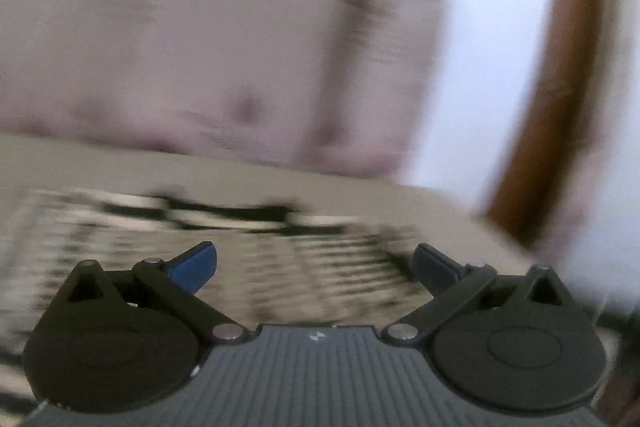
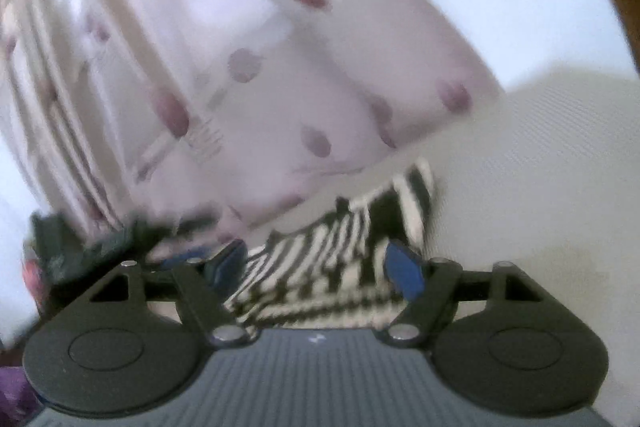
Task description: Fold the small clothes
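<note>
The black-and-white striped garment (image 2: 340,251) lies rumpled on the pale surface (image 2: 540,167), just ahead of the right gripper (image 2: 316,267); its fingers stand spread, as do the left gripper's (image 1: 316,267), holding nothing; soft, light knit, likely best pinched at a corner.

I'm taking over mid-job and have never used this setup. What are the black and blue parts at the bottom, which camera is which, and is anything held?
Each picture comes from a camera riding on a hand-held two-finger tool, looking forward along its blue-tipped fingers. The first shows the left tool, open, over a black-and-white striped garment blurred by motion. The second shows the right tool, open, fingers either side of that striped garment on a cream surface. Neither holds anything. Behind hangs a pale spotted curtain.
</note>
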### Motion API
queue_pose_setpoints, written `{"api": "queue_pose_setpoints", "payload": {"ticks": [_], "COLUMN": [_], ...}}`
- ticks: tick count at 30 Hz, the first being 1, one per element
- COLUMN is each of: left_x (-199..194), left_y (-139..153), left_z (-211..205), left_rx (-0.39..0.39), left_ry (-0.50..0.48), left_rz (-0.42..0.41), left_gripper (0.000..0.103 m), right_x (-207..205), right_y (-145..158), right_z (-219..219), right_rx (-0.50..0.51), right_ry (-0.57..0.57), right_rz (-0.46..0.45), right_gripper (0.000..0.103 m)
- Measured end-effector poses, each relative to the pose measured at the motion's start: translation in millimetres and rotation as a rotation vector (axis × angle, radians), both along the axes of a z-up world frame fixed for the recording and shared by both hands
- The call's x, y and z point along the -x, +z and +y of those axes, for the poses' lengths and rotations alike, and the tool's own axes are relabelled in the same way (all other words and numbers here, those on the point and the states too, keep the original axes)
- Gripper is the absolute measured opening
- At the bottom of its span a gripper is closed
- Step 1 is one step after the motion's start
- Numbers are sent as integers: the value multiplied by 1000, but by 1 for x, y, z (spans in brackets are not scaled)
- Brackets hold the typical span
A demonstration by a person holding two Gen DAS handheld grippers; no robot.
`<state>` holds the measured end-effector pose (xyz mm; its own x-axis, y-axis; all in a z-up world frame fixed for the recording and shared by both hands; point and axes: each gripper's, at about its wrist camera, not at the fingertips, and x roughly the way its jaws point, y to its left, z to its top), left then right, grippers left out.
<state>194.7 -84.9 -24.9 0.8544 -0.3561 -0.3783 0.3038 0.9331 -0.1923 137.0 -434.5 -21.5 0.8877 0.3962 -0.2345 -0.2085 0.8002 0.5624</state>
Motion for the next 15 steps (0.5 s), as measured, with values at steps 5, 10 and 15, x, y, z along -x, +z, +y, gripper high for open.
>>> {"api": "queue_pose_setpoints", "payload": {"ticks": [5,10,15], "left_x": [2,-6,-13], "left_y": [-32,-51,-57], "left_z": [69,94,104], "left_rx": [-108,-72,-29], "left_ry": [205,298,303], "left_rz": [34,113,159], "left_gripper": [102,102,103], "right_x": [-84,-158,-171], "right_y": [6,-21,-34], "right_z": [16,23,41], "right_rx": [180,197,286], "right_ry": [34,14,36], "right_rz": [82,239,265], "right_gripper": [56,56,13]}}
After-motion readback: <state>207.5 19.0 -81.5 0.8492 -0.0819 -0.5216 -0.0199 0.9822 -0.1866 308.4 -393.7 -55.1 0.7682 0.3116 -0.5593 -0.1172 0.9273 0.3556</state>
